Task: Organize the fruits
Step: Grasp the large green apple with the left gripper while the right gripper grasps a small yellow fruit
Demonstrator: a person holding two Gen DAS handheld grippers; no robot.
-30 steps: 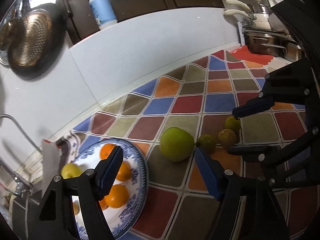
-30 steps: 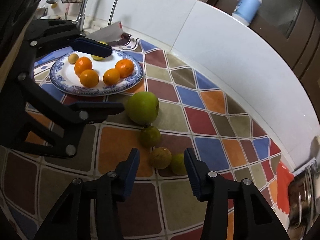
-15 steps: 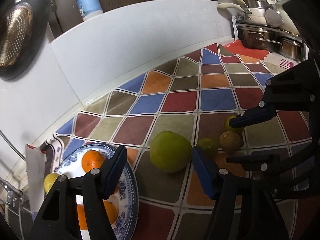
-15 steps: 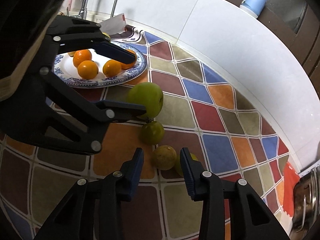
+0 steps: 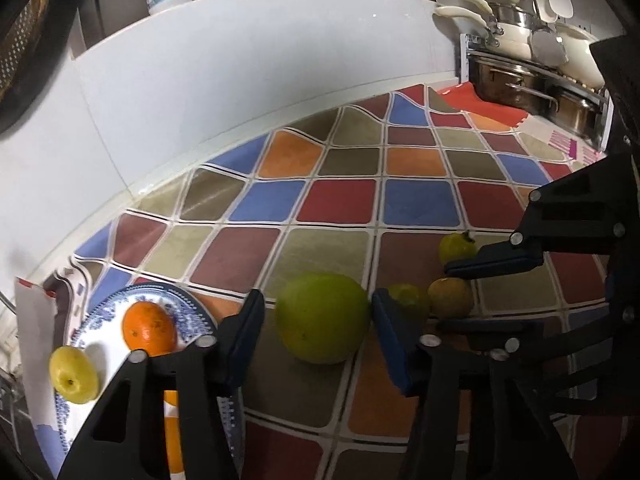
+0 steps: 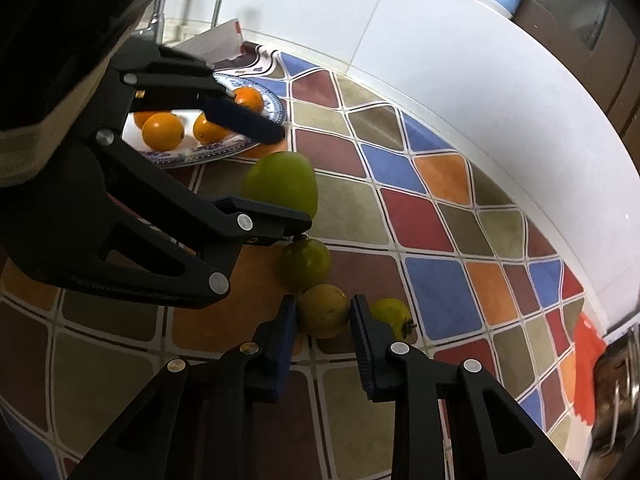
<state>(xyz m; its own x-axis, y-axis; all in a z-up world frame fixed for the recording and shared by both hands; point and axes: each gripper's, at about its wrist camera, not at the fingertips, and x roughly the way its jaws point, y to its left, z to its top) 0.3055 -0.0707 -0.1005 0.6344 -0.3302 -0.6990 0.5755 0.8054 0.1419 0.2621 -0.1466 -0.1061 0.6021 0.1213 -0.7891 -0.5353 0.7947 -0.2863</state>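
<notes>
Both tools are down at the fruit now. The left gripper (image 5: 318, 322) is held wide apart, and the big green apple (image 5: 323, 317) is bracketed between its two blue pads; a gap is seen on the left side, while on the right the pad looks to be just at the skin, so no squeeze can be claimed yet. The right gripper (image 6: 323, 318) is also parted, set closely around a small yellow-orange fruit (image 6: 323, 311), with the pads close to touching on both sides; whether contact is made cannot be told.

The job can be judged partly done. On the blue-patterned plate (image 6: 224, 151) several oranges (image 6: 163, 131) are already gathered, and in the left view a small yellow fruit (image 5: 73, 374) is seen at the plate's near edge. Four pieces are left out on the colourful checked mat (image 5: 340, 204): the apple just beside the plate, a small green fruit (image 6: 306, 264) next along, the yellow-orange one now framed by the right tool, and a little yellow-green fruit (image 6: 391, 315) with a dark stem end just beyond it.

So two pickups appear to be lined up at once, and two small fruits would be left after that.
</notes>
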